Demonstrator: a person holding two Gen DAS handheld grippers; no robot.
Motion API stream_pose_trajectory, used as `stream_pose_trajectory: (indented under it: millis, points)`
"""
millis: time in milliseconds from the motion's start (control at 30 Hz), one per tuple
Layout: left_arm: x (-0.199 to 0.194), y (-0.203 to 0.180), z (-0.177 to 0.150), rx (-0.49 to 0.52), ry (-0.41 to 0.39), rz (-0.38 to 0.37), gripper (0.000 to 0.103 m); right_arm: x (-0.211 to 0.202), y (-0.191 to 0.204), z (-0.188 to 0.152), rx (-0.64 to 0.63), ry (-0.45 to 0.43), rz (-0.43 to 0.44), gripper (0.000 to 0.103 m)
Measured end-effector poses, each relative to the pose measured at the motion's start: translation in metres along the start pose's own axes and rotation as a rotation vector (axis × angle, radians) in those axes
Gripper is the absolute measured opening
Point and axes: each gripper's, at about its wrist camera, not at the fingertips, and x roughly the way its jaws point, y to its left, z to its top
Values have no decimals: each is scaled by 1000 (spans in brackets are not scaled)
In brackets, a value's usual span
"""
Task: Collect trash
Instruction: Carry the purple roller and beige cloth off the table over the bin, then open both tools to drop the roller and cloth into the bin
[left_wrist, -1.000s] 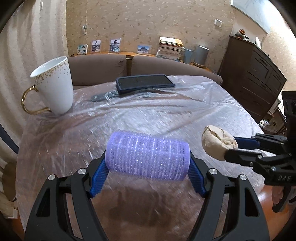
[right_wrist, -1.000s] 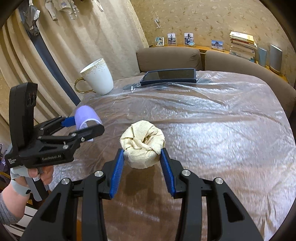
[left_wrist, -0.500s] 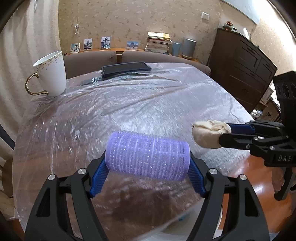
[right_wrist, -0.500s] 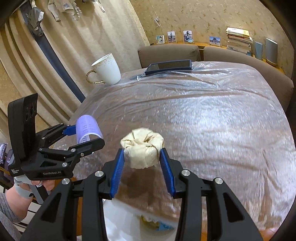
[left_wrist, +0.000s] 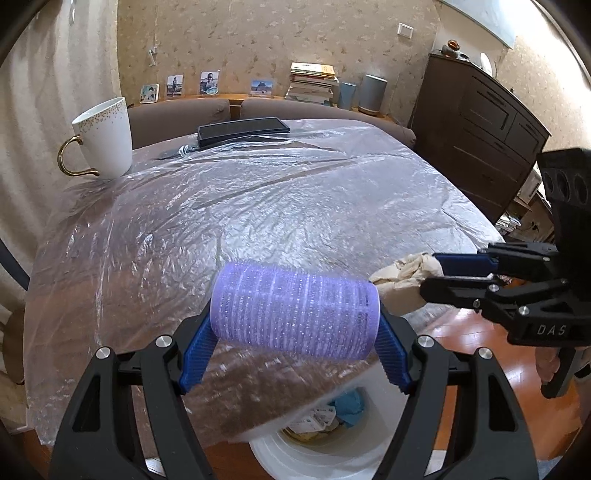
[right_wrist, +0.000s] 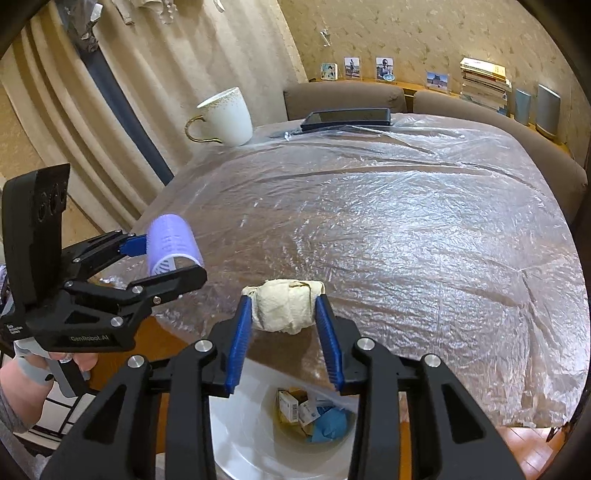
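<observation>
Nearest, below the counter's near edge, a white trash bin (right_wrist: 258, 435) is sitting on the floor, holding small cartons and a blue scrap. Above it, the left gripper (left_wrist: 293, 328) is pinching a purple hair roller (left_wrist: 295, 306) crosswise between its blue pads, and just to its right the right gripper (right_wrist: 284, 314) is squeezing a crumpled beige paper wad (right_wrist: 286, 308) between its own pads. Both pieces are hanging in the air at the counter's near edge. The counter (right_wrist: 406, 229), draped in wrinkled clear plastic sheeting (left_wrist: 258, 206), is stretching away beyond them. At its far left corner a white mug (left_wrist: 105, 138) with a gold handle is standing, and a dark flat tablet (left_wrist: 242, 130) is lying at the far edge.
</observation>
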Motion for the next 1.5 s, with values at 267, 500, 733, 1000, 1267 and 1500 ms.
stream_pose_trajectory:
  millis: [267, 500, 733, 1000, 1267, 1500]
  points:
    - [-16, -19, -23, 28, 37, -40, 76, -31, 13, -26, -23, 18, -1, 35]
    - [-19, -38, -48, 55, 85, -42, 76, -40, 20, -54, -24, 67, -3, 35]
    - [-15, -49, -72, 73, 124, -27, 76, -34, 23, -77, -19, 119, -4, 35]
    - [9, -48, -93, 83, 167, -4, 76, -15, 23, -97, -19, 163, -26, 35]
    - [28, -39, -109, 42, 179, -55, 102, 3, 17, -112, 22, 201, -50, 48]
    - [-5, -27, -93, 23, 102, -4, 102, -28, 9, -96, 80, 116, -50, 67]
